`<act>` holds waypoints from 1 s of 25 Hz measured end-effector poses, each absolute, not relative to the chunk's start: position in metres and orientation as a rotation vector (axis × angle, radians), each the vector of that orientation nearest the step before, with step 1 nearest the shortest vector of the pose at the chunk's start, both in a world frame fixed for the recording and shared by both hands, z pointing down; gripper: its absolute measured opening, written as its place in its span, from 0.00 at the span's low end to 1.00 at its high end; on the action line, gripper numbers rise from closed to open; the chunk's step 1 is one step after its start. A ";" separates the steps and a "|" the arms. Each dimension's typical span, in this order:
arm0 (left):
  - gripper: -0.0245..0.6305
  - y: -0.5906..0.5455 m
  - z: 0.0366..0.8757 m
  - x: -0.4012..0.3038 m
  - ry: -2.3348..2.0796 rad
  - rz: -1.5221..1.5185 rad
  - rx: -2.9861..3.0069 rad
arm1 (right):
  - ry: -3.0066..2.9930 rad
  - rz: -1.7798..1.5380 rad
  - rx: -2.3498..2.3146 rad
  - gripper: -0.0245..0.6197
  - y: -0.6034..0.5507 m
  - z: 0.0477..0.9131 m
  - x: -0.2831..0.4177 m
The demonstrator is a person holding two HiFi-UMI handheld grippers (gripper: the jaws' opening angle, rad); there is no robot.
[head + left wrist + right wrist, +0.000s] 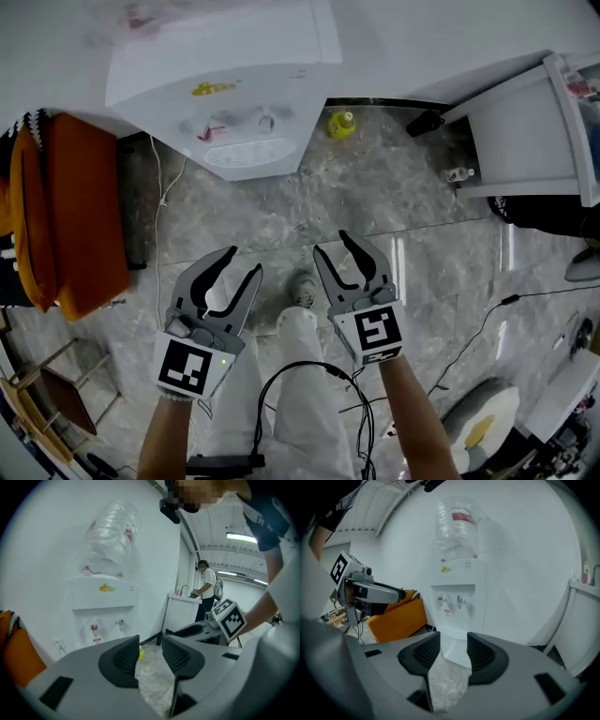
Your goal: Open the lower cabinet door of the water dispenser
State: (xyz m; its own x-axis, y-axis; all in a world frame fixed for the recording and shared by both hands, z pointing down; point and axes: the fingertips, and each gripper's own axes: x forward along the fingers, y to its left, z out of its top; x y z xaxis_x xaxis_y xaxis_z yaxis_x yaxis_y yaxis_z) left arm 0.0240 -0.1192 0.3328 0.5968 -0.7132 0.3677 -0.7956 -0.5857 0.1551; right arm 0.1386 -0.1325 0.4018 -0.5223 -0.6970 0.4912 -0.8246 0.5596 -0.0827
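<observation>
The white water dispenser [225, 84] stands against the wall ahead, with a clear bottle [457, 524] on top and two taps [452, 601] in its recess. Its lower front [452, 641] shows just past the right jaws; I cannot make out a door edge or handle. Both grippers hang side by side over the floor, short of the dispenser. My left gripper [242, 264] is open with only floor between its jaws, also in the left gripper view [150, 651]. My right gripper [333, 246] is open and empty too, aimed at the dispenser's base [453, 651].
An orange chair [80, 216] stands left of the dispenser, a white cabinet [525, 141] to its right. A small yellow object [341, 124] lies on the floor by the wall. Cables [469, 347] trail across the marble floor. A person [206, 590] stands far off at a counter.
</observation>
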 end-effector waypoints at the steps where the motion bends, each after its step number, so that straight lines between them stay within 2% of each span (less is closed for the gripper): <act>1: 0.27 -0.121 0.339 0.026 -1.227 0.385 2.521 | -2.389 0.428 1.238 0.29 -0.136 0.410 0.140; 20: 0.27 -0.163 0.466 0.042 -1.283 0.416 2.419 | -2.345 0.386 1.144 0.37 -0.219 0.579 0.146; 25: 0.27 -0.163 0.500 0.043 -1.280 0.502 2.421 | -2.336 0.394 1.111 0.37 -0.239 0.618 0.144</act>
State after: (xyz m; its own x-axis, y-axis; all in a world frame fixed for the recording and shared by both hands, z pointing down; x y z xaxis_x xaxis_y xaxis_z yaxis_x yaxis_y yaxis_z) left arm 0.0426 -0.1627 0.5002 0.5279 -0.7110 0.4644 -0.8372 -0.5276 0.1439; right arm 0.1436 -0.2386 0.6183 -0.5290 -0.6318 0.5666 -0.7826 0.6214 -0.0378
